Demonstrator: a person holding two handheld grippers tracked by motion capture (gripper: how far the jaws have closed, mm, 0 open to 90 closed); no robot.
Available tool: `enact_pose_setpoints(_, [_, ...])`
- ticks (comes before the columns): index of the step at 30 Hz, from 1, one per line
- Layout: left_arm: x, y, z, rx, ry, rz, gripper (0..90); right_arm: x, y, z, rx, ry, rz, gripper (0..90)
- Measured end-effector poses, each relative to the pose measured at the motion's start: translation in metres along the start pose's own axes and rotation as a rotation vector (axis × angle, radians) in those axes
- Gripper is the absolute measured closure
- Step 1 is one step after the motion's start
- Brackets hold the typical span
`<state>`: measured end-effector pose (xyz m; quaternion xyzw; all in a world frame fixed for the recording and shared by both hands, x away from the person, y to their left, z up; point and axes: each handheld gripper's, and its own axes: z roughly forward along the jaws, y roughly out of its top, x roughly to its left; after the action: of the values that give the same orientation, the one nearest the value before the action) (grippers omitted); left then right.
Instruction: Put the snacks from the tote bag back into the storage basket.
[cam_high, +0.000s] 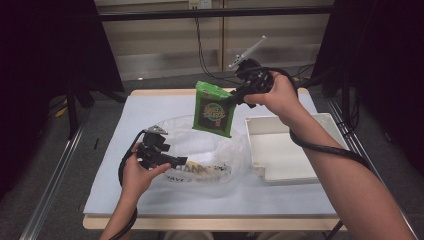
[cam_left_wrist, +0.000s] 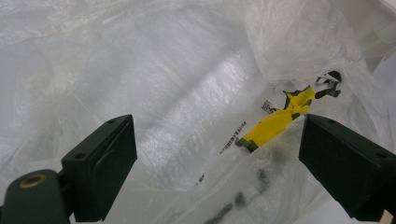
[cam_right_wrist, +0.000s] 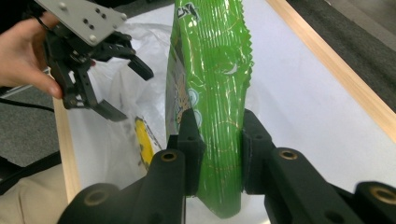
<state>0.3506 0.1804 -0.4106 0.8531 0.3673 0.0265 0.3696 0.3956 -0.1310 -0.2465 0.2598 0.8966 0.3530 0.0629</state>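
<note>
Black right gripper (cam_right_wrist: 218, 154) clamped on green snack packet (cam_right_wrist: 212, 84), packet dangling above clear plastic bag (cam_high: 210, 150), left gripper (cam_left_wrist: 219, 168) wide open at bag's rim.

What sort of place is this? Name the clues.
Probably a lab or recording studio: black curtains flank a white-topped table, cables hang down the back wall, and a person works with handheld grippers.

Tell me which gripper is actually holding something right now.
The right gripper, its jaws clamped on the green snack packet above the plastic bag. The left gripper stands open at the bag.
</note>
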Motion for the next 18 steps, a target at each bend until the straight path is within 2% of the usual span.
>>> enact_pose_setpoints(7, [-0.002, 0.002, 0.003, -0.009, 0.007, 0.007, 11.2, -0.003, -0.009, -0.003, 0.011, -0.010, -0.006, 74.3])
enact_pose_setpoints(18, [0.000, 0.001, 0.003, -0.006, 0.005, 0.003, 11.2, -0.015, -0.025, -0.016, 0.022, -0.022, 0.018, 74.3])
